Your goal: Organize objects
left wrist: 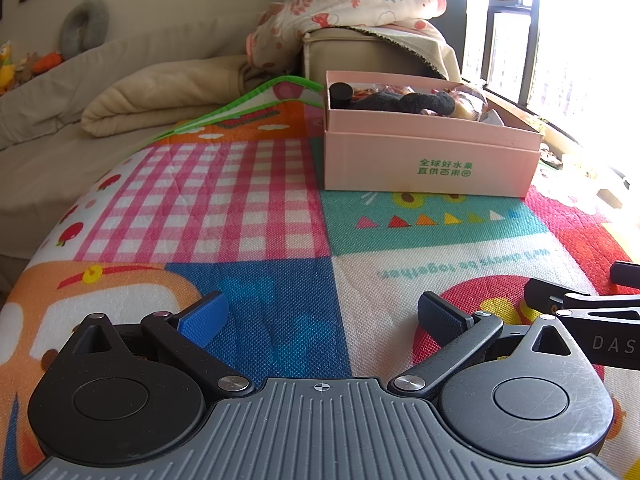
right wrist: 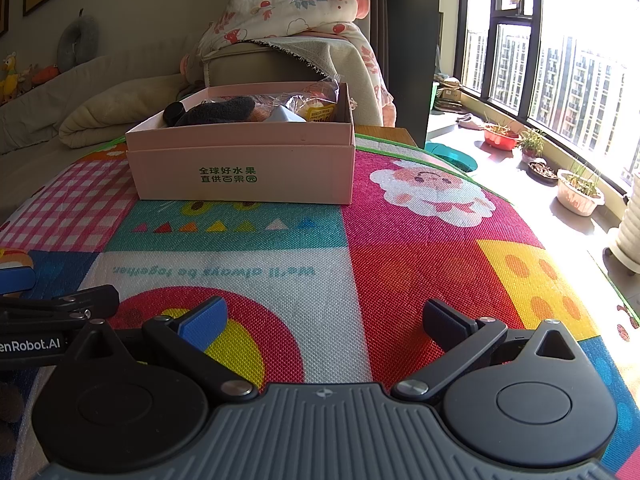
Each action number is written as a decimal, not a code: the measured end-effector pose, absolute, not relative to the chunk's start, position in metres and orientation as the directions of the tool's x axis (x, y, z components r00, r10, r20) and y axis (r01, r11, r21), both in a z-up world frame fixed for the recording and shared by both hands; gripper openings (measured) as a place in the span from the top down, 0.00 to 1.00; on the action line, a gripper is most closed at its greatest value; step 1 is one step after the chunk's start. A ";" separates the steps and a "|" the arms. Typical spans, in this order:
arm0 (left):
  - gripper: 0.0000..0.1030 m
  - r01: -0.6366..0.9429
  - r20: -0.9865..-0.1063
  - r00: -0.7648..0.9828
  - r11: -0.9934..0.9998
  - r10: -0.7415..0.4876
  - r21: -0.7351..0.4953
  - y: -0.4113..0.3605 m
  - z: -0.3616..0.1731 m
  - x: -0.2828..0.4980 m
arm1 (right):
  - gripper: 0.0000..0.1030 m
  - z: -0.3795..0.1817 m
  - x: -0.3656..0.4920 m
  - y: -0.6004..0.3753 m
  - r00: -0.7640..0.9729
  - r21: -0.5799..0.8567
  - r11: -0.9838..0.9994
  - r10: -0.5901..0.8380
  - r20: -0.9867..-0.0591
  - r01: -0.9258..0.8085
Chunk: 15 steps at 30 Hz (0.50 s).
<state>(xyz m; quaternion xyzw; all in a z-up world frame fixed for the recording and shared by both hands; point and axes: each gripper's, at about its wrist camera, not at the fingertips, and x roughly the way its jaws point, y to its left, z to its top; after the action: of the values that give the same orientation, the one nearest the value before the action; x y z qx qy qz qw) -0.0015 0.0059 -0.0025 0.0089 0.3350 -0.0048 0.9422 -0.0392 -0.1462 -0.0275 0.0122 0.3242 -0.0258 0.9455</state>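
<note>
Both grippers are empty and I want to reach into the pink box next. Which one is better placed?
Marginally the right hand-held gripper: the pink box sits almost straight ahead of its open fingers. From the left hand-held gripper, also open, the box lies off to the right.

One pink box (right wrist: 244, 168), one patterned mat (right wrist: 400, 248), four plant pots (right wrist: 580, 196), two tongs (left wrist: 322, 316)

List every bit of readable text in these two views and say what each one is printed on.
"全球好水果 直供百果园": green print on the front wall of the pink box.
"we'll always be together": teal print on the play mat, seen upside down.
"enRobot.AI": on the left gripper, its start cut off by the picture's edge.
"DAS": on the right gripper, cut off at the edge.
Nothing else is legible.
</note>
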 end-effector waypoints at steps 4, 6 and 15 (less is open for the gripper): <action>0.00 0.015 -0.631 0.776 1.000 -0.003 0.013 0.006 -0.002 -0.001 | 0.00 -0.028 -0.039 -0.146 0.788 0.010 0.998 -0.039 -0.614 0.057; 0.00 0.015 -0.631 0.776 1.000 -0.003 0.013 0.006 -0.002 -0.001 | 0.00 -0.028 -0.039 -0.146 0.788 0.010 0.998 -0.039 -0.614 0.057; 0.00 0.015 -0.631 0.776 1.000 -0.004 0.013 0.006 -0.003 -0.002 | 0.00 -0.028 -0.040 -0.146 0.789 0.005 0.998 -0.043 -0.614 0.058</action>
<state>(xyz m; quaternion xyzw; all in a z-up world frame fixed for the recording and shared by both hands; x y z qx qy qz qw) -0.0015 0.0057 -0.0026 0.0087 0.3350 -0.0050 0.9422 -0.0395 -0.1460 -0.0281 0.0119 0.3241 -0.0268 0.9456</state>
